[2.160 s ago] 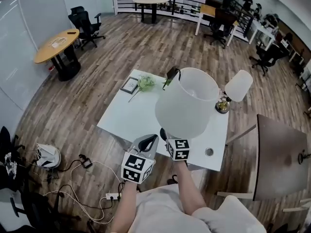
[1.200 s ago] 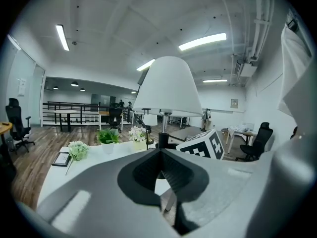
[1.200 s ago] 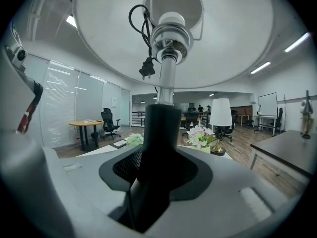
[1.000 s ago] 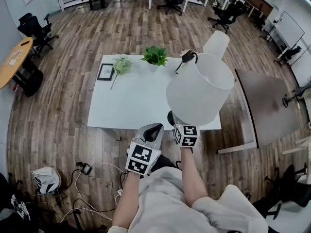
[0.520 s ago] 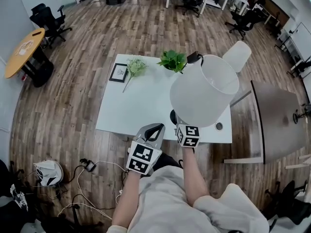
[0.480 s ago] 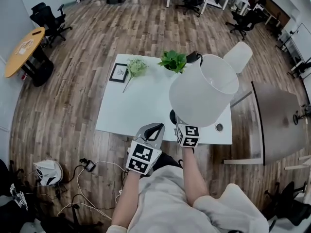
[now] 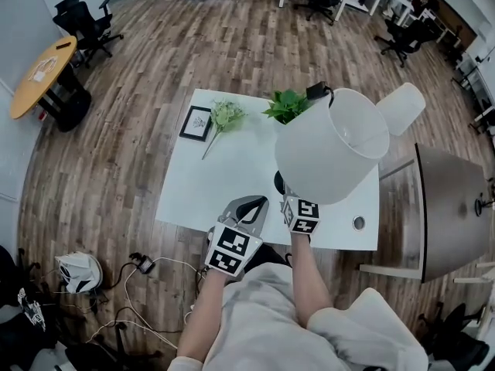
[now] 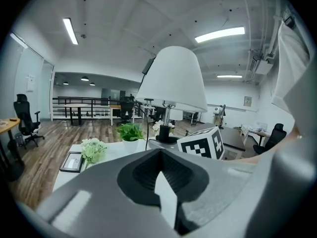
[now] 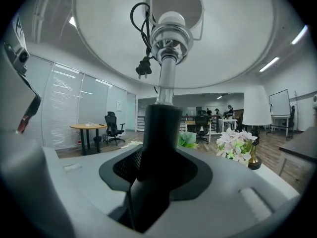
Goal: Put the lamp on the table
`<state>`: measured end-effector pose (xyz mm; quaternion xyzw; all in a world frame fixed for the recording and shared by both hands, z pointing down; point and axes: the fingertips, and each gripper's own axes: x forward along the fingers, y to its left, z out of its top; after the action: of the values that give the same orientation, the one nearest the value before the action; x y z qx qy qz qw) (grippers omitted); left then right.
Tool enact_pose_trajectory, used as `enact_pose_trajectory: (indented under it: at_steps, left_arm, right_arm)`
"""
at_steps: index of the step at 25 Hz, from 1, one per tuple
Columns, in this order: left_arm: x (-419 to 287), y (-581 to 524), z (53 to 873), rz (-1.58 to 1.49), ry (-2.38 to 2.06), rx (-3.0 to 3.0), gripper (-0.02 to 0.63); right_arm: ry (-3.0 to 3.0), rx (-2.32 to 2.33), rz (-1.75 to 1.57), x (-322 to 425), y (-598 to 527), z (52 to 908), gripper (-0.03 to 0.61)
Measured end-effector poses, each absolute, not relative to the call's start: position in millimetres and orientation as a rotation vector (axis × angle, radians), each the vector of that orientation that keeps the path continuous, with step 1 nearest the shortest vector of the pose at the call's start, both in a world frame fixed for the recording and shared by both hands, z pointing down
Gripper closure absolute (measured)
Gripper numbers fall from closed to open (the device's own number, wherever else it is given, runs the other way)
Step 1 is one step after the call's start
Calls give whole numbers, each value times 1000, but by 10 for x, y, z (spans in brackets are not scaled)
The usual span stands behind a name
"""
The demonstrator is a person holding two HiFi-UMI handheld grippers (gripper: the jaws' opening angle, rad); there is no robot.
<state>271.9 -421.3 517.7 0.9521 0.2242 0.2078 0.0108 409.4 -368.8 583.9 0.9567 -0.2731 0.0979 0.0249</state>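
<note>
Wood flooring and scattered office desks surrounded a white table (image 7: pixel 224 184) in the head view, with a picture frame (image 7: pixel 196 122), flowers (image 7: pixel 226 116) and a potted plant (image 7: pixel 288 105) along its far side and a second lamp (image 7: pixel 402 108) past its far right corner. The lamp (image 7: pixel 332 157) hung in the air over the table's near right part, tilted away from the person, held low on its stem by the right gripper (image 7: pixel 285 195), while the left gripper (image 7: pixel 254 203) waited just beside it over the near edge. From the left gripper view, its 2 jaws met with nothing between them, and the lamp rose ahead. From the right gripper view, both jaws were clamped around the black stem (image 9: pixel 158 143), the shade spreading overhead and the cord (image 9: pixel 141 38) coiled by the bulb holder. It would likely handle top-heavy: the broad shade looked light but easy to dent, the stem stiff and smooth enough to twist in 1 grip. Holding low on the stem seemed right, and the base should land flat on bare tabletop, clear of the flowers.
</note>
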Motion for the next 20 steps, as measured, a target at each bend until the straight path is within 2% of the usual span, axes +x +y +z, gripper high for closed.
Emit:
enact_pose_trajectory:
  at_steps: [20]
  left_arm:
    - [2942, -4135, 6057, 656, 636, 2850, 612]
  right_arm:
    - [-973, 2877, 409, 4268, -3744, 6704, 394]
